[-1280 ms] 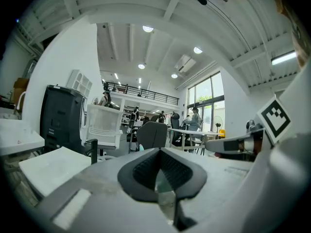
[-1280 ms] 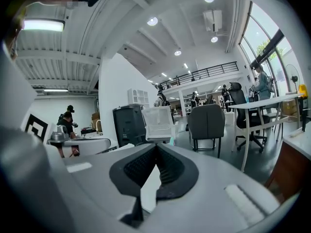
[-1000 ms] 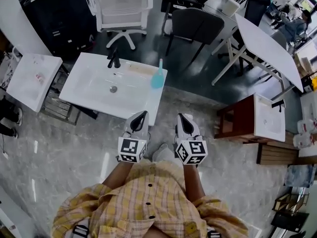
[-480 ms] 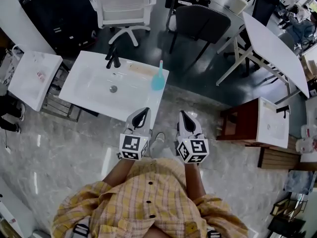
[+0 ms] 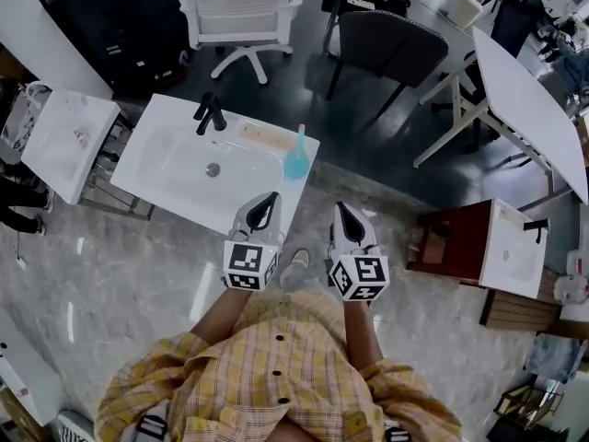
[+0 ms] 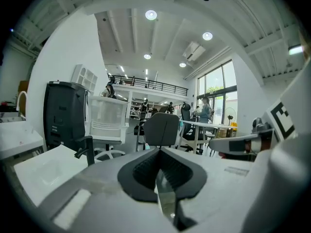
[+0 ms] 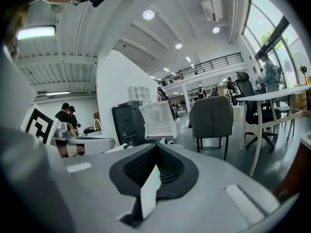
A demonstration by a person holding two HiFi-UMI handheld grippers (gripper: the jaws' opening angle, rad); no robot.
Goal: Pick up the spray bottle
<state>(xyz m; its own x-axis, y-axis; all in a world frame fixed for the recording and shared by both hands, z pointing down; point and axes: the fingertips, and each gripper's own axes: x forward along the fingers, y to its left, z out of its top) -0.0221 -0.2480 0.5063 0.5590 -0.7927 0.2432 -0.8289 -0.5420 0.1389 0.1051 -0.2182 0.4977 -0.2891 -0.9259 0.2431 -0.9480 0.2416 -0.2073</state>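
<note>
Approach stage, with nothing grasped yet. Both tools held low and close to the body, over the grey marbled floor (image 5: 138,284) and just short of the white sink (image 5: 175,168).

Look for the turquoise spray bottle (image 5: 295,159) standing upright on the sink's flat rim at its right end, well to the right of the black faucet (image 5: 210,113) and close to the front right corner. Ahead of the left gripper (image 5: 268,199) and a little to its right; ahead of the right gripper (image 5: 341,209) and off to its left. Apart from both, touching neither.

Fingers (image 6: 138,174) of the left gripper pressed together along a tight seam, with nothing between them. Same on the right: fingers (image 7: 172,171) shut against each other and empty. Only a sliver of turquoise peeking over the closed tips in each gripper view, too small to read further.

Next, as a judgement: choose one gripper, either being about equally placed, and spread its fingers wide before arriving. Carry it forward and down toward the bottle, straddle the rounded lower body rather than the thin neck, close firmly, then lift straight up. Best to keep the approach level and slow, and to centre the gap well, so as to avoid nudging a tall, light bottle sideways off the rim toward the floor.
</note>
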